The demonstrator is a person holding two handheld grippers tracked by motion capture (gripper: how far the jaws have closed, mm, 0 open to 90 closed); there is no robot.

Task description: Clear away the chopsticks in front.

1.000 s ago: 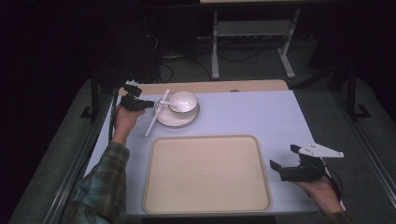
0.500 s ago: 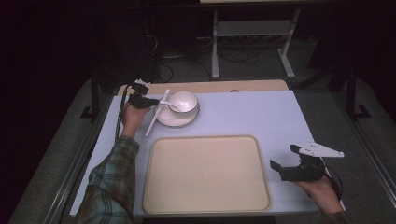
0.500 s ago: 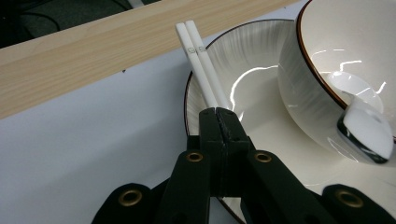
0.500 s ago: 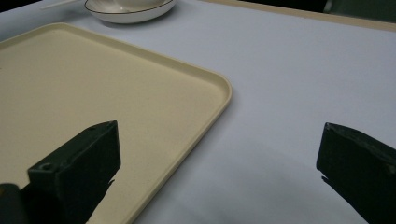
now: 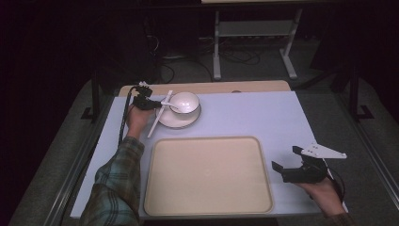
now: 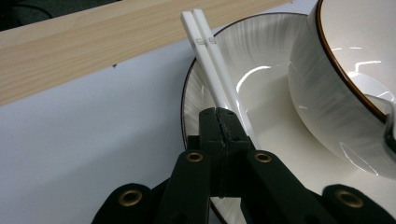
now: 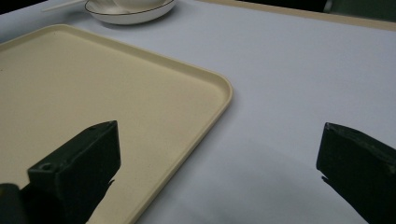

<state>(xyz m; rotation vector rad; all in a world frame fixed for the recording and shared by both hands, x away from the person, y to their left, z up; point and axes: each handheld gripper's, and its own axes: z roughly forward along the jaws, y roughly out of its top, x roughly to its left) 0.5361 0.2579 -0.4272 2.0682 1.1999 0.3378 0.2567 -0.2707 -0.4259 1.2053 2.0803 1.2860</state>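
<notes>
Two chopsticks point(image 6: 212, 70) side by side, long axis slanting across plate point(image 6: 261, 88) rim; left hand-held gripper point(image 6: 223, 122) fully closed above them.

Bowl point(image 5: 184, 102) on plate point(image 5: 178, 118), chopsticks point(image 5: 160, 114) alongside, behind tray point(image 5: 207, 175).

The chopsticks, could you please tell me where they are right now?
In the high view the chopsticks lie at the table's far left, leaning across the left rim of the plate under the bowl, at the left gripper.
</notes>
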